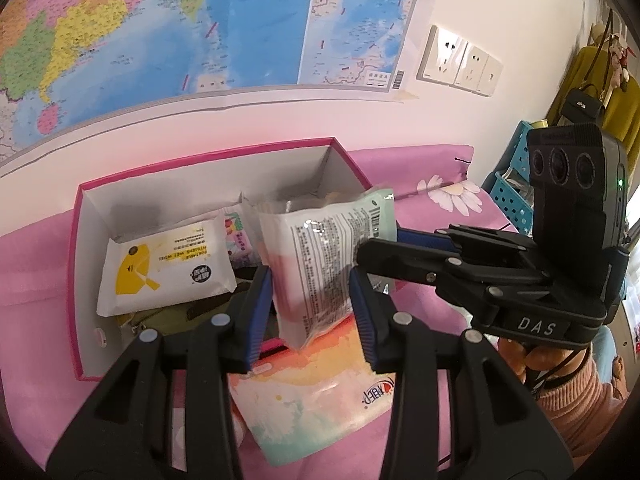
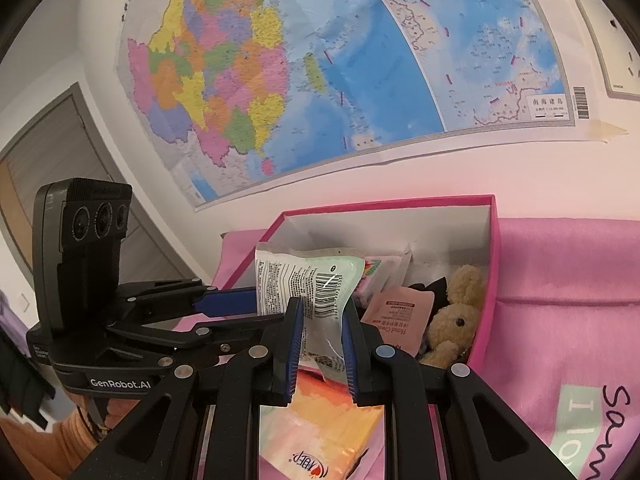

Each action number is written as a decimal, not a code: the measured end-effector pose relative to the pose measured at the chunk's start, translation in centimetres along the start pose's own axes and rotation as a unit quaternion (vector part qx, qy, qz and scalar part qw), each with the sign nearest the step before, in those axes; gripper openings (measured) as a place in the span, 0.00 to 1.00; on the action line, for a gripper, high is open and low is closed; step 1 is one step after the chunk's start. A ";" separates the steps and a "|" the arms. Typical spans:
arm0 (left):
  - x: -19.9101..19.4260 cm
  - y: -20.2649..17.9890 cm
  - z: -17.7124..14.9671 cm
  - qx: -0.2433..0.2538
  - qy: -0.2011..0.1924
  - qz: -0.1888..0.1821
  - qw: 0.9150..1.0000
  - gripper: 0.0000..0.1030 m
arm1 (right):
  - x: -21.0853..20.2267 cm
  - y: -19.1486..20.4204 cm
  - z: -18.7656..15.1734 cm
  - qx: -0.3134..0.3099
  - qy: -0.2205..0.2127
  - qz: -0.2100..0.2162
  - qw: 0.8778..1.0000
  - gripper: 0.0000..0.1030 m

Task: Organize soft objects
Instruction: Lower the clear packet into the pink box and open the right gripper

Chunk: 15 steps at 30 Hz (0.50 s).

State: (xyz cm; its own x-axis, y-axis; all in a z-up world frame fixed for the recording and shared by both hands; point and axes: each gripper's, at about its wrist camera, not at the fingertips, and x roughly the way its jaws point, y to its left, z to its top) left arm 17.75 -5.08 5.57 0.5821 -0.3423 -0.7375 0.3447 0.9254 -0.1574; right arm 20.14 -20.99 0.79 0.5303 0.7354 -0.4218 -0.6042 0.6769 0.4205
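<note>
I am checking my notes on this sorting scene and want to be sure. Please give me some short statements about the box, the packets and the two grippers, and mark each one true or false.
1. The right gripper is shut on the printed packet. True.
2. The plush toy lies on the pink cloth outside the box. False: it sits inside the pink box, at its right end.
3. A white wet-wipes pack with a yellow mark lies in the box. True.
4. The box is closed with a lid. False: it is open on top.
5. The left gripper has the same packet between its fingers. True.
</note>
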 end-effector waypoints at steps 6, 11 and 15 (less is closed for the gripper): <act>0.2 0.1 0.3 -0.001 -0.001 0.002 1.000 0.41 | 0.1 -0.2 0.2 0.003 -0.001 -0.002 1.000 0.18; 0.4 0.2 0.3 -0.003 0.000 0.005 1.000 0.41 | 0.2 -0.2 0.4 0.003 -0.001 -0.003 1.000 0.18; 0.7 0.4 0.6 -0.004 0.003 0.010 1.000 0.42 | 0.4 -0.2 0.5 0.005 -0.001 -0.006 1.000 0.18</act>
State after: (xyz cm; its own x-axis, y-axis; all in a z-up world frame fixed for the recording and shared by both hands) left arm 18.75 -5.04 5.36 0.5850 -0.3228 -0.7440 0.3274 0.9333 -0.1475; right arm 20.75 -20.85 0.95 0.5382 0.7273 -0.4260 -0.5923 0.6859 0.4227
